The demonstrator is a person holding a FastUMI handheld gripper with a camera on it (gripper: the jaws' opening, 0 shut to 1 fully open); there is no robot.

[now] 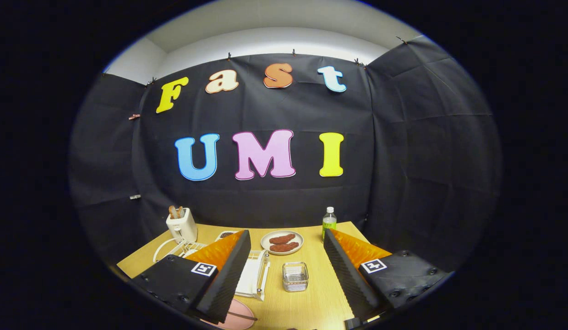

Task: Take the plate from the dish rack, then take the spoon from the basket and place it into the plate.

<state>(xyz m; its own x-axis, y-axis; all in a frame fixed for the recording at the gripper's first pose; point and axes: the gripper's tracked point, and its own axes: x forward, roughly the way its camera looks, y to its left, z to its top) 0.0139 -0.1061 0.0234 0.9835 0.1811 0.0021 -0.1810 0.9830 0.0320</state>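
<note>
Tongs (284, 275) spread wide, holding nothing, high above table (311, 302). I read dish rack (254, 275) as below-left, by left finger; pink plate (240, 314) lies near; basket (295, 276) between fingers, spoon not discernible.

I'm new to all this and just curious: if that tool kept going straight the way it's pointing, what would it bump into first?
Probably the small wire basket, which sits on the table between the open tool's fingers and just ahead. Beyond it lies the plate of food. Depth is hard to judge here, and the tool may pass above both.
</note>
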